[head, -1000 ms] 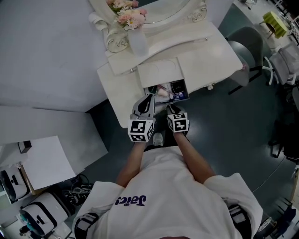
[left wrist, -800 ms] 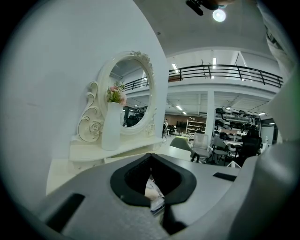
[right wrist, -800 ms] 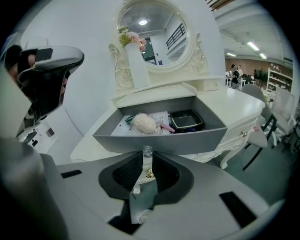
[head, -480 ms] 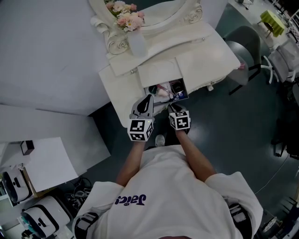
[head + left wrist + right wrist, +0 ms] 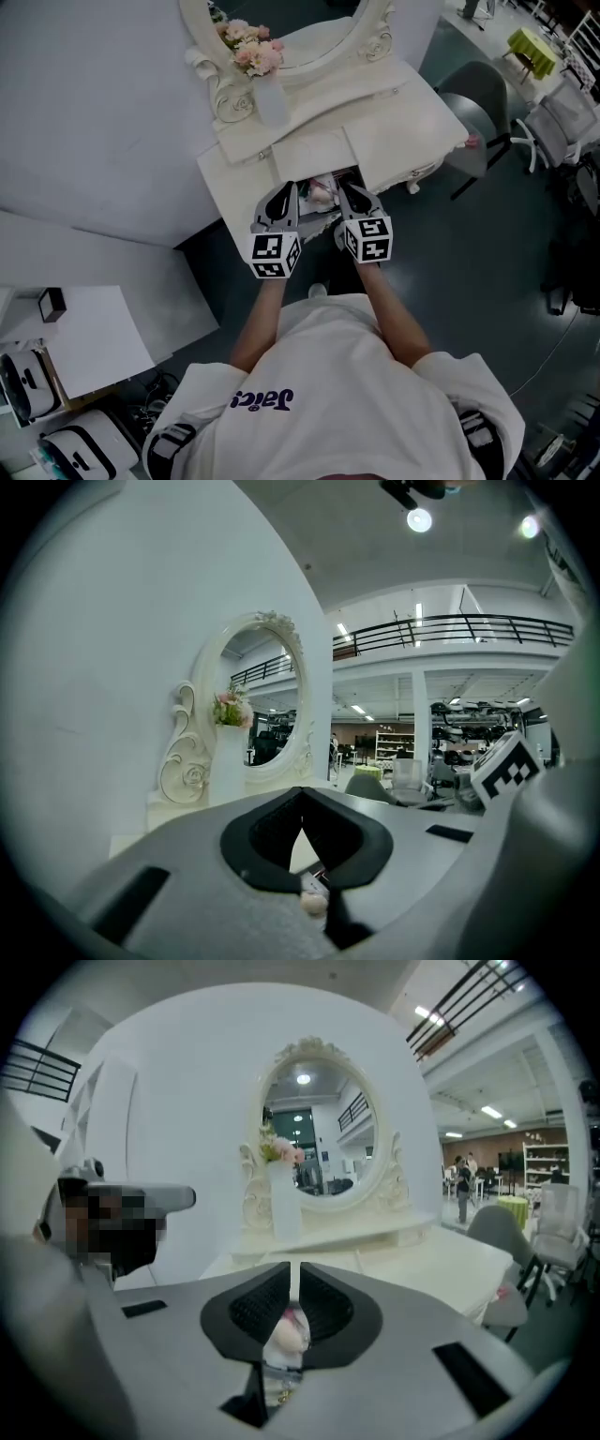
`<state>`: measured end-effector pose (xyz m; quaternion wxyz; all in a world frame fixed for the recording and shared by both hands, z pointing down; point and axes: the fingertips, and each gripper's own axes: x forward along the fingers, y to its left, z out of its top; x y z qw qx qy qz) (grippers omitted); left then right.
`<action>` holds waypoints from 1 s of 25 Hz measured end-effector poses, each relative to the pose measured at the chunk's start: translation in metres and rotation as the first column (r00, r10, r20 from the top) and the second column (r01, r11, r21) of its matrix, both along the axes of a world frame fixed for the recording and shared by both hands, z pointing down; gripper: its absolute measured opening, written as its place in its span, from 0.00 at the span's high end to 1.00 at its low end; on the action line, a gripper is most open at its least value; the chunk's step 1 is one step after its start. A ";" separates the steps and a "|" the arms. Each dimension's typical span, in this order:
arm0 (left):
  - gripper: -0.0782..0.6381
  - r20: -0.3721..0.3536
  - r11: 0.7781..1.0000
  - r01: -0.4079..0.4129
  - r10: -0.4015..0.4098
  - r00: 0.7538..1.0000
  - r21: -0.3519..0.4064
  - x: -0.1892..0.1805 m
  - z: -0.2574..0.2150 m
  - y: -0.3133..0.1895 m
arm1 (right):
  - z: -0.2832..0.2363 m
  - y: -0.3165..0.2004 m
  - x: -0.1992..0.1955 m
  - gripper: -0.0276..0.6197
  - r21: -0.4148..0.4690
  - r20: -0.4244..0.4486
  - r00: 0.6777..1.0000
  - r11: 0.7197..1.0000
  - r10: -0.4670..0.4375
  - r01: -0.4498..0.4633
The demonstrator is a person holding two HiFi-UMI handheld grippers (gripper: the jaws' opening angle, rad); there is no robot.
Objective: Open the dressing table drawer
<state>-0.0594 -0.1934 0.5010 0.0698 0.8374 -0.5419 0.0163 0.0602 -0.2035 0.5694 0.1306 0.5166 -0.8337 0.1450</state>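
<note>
Drawer (image 5: 320,212) open at dressing table's (image 5: 403,131) front edge; left gripper (image 5: 301,797) closed, empty; right gripper (image 5: 293,1274) closing on nothing; further pulling probably best straight, level.

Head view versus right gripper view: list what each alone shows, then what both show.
Only the head view shows the person's shirt and forearms. Only the right gripper view shows distant shelves, ceiling lights and a standing person far off. Both show the dressing table, its mirror, the flowers and the grey chair.
</note>
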 end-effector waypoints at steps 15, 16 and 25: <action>0.87 0.012 0.997 -0.022 0.021 1.000 0.076 0.012 -0.042 0.011 | -0.124 0.011 0.000 0.94 0.297 0.001 0.999 0.954 0.034 -0.033; 0.87 0.011 0.997 -0.022 0.021 1.000 0.076 0.012 -0.042 0.011 | -0.124 0.010 0.001 0.94 0.298 0.004 0.999 0.954 0.041 -0.040; 0.87 0.000 0.997 -0.029 0.029 1.000 0.068 0.011 -0.036 0.006 | -0.111 0.005 0.003 0.94 0.264 0.005 0.998 0.963 0.058 -0.057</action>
